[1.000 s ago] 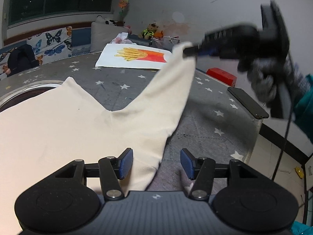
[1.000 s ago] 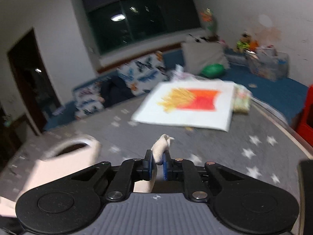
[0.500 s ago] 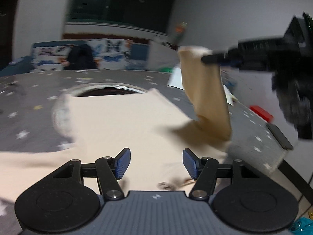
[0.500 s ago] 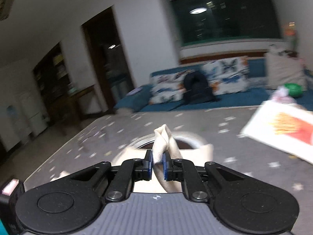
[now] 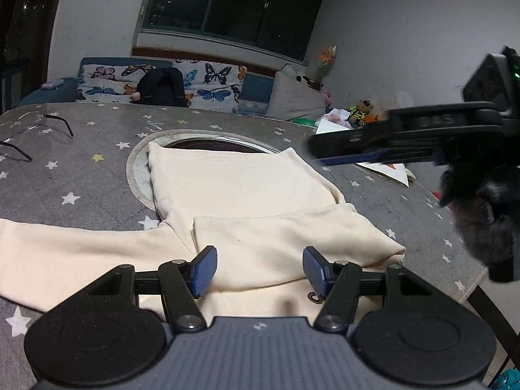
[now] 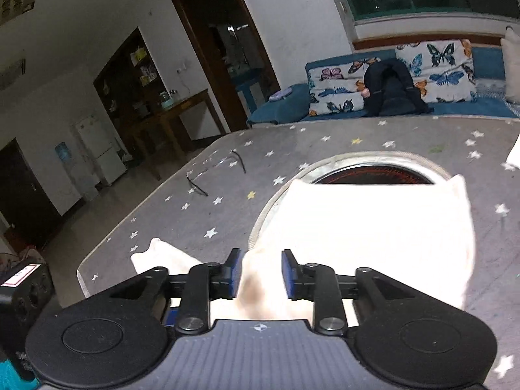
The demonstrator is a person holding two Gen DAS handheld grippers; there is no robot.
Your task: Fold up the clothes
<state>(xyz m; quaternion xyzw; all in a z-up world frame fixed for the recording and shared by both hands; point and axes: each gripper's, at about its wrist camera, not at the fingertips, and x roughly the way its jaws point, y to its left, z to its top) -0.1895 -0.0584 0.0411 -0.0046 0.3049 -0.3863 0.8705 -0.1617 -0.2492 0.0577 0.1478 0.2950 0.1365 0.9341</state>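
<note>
On the desk: cream garment (image 5: pixel 240 191) spread flat over the grey star-print cover (image 5: pixel 81 175), its far hem overlapping the round opening (image 5: pixel 208 141) in the desk.
Garment, fold state: one sleeve (image 5: pixel 292 234) lies doubled back across the body, cuff edge toward the middle; the other sleeve (image 5: pixel 65 253) runs out flat to the left of the left wrist view.
Left tongs (image 5: pixel 260 268): jaws stand wide apart, blue pads bare, nothing gripped; they hang just above the near edge of the folded sleeve, cloth visible in the gap below them.
Right tongs (image 6: pixel 261 273): jaws have just been opening and now stand at a narrow gap; cream cloth shows between the pads, brushing the left pad and clear of the right one, so it reads as released, though glare on the fabric makes contact hard to judge.
Right tongs, from left wrist view (image 5: pixel 373 149): held roughly level above the right side of the garment, fingers pointing left across the desk, apart from the cloth.
Hand: gloved hand (image 5: pixel 481 214) wrapped round the right tongs' handle at the right edge of the frame, blurred.
Left tongs, pose: pitched downward toward the desk, roughly square to the garment's near edge.
Other items: spectacles (image 6: pixel 216 172) on the cover, well left of the garment; white printed sheet (image 5: pixel 383 167) beyond the right tongs; butterfly-print cushions (image 5: pixel 162 81) on the sofa behind the desk.
</note>
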